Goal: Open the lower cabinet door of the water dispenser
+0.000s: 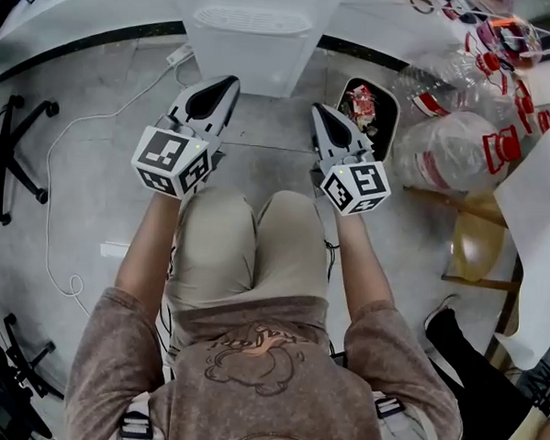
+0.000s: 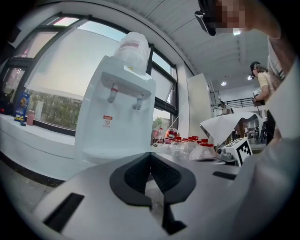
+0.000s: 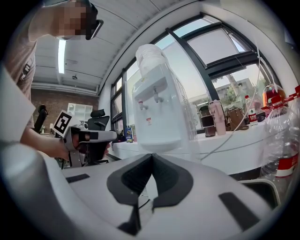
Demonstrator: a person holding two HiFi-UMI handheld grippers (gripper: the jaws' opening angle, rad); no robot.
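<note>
The white water dispenser [image 1: 252,39] stands on the floor against the curved white ledge, straight ahead of the crouching person. In the gripper views it rises with its two taps and bottle [image 2: 117,117] [image 3: 157,117]. Its lower cabinet door is hidden behind the gripper bodies in those views, and I cannot make it out from above. My left gripper [image 1: 229,81] [image 2: 150,154] points at the dispenser's left front, a short way off, shut and empty. Level with it, my right gripper [image 1: 318,109] [image 3: 152,155] is aimed at the right front, shut too, with nothing in it. Neither touches the dispenser.
A dark bin [image 1: 382,133] with rubbish stands just right of the dispenser. Several clear bottles with red caps [image 1: 462,151] lie beyond it, near a wooden stool [image 1: 481,244] and a white sheet [image 1: 541,228]. A white cable [image 1: 67,158] and a chair base [image 1: 12,155] are on the left floor.
</note>
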